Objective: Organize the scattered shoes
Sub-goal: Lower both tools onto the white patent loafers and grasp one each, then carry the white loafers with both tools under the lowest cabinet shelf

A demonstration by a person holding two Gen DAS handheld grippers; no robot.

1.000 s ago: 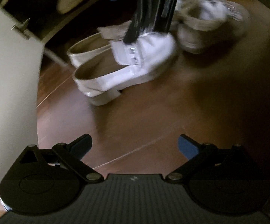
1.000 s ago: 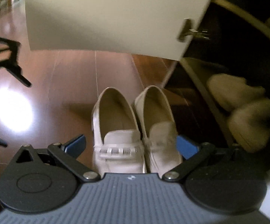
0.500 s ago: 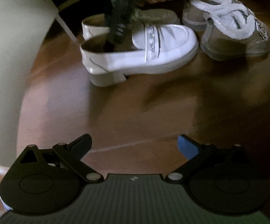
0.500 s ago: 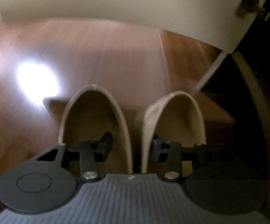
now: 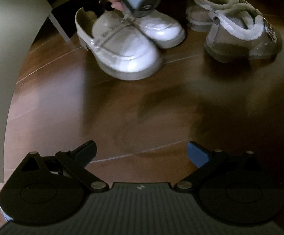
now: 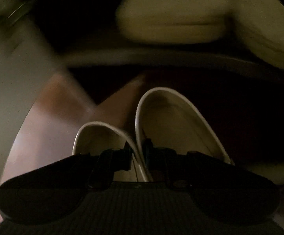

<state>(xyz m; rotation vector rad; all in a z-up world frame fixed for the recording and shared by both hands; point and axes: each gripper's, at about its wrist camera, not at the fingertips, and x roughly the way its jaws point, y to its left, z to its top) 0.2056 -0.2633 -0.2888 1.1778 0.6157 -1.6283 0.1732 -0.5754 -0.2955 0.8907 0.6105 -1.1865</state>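
On the wooden floor [image 5: 122,105] stand two fleece-lined shoes [image 5: 239,33] beside the white loafers [image 5: 126,45] (heels together), whose inner walls the right gripper [image 6: 137,152] is closing on; left gripper [image 5: 142,152] hangs released.

we see a dark reddish wooden floor [image 5: 134,117] with thin pale seams between its boards. taking the pair of white loafers [image 5: 126,45] as our landmark: they sit on the floor side by side, inner sides touching, toes toward us in the left wrist view. to their right, a little apart, stands a grey fleece-lined shoe [image 5: 241,37], with its partner [image 5: 200,13] just behind it, nearer the loafers. to the left of the loafers a pale cabinet door [image 5: 6,45] hangs above the boards. whether the loafers' soles rest fully on the floor we cannot tell.
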